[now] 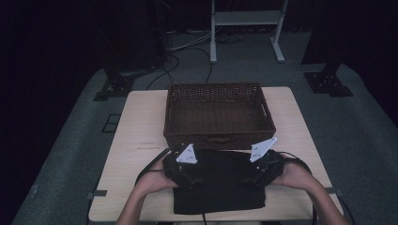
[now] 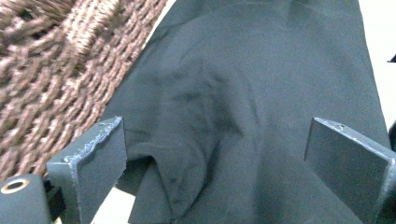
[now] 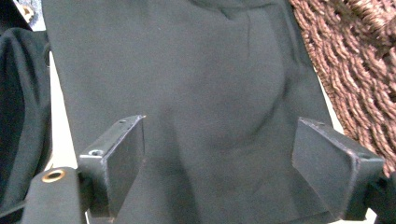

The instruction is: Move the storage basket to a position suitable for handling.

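A folded black cloth (image 1: pixel 220 185) lay before the brown woven wicker basket (image 1: pixel 218 115). The left gripper (image 2: pixel 215 158) and right gripper (image 3: pixel 219 158) hovered over it, jaws spread wide, empty.

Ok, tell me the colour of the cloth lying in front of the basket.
Black. The cloth shows best in the right gripper view, a plain dark fabric with no pattern.

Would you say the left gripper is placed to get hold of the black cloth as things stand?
Probably yes: the left gripper is open right over the black cloth, nothing lies between, and the basket stands beside it.
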`<state>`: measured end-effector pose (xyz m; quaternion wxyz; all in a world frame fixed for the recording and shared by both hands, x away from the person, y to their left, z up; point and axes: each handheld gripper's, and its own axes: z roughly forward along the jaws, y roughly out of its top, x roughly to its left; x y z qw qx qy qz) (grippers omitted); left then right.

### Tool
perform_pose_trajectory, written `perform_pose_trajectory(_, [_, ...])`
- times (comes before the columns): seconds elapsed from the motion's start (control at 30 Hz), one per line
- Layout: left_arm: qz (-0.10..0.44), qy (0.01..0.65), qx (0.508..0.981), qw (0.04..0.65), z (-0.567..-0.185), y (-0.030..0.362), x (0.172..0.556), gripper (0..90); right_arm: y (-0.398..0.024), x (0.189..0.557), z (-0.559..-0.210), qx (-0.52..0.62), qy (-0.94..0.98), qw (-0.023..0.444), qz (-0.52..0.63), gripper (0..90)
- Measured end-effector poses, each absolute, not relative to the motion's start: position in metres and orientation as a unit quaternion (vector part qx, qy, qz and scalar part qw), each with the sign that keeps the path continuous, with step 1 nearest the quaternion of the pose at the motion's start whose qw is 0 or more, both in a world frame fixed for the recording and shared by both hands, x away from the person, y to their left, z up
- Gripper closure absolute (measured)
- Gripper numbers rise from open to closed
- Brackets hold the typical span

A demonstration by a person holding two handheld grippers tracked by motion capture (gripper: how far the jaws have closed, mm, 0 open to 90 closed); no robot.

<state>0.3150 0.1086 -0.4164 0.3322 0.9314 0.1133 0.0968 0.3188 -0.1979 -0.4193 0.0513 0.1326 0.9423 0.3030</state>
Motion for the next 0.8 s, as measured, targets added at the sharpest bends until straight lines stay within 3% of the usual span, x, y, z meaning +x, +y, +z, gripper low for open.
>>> perform_pose_trajectory(0.8, [0.033,0.119,0.948,0.292,-0.46,0.083,0.33,13.2,-0.176,0.331,-0.462,0.124,0.958,0.019,0.259,18.0])
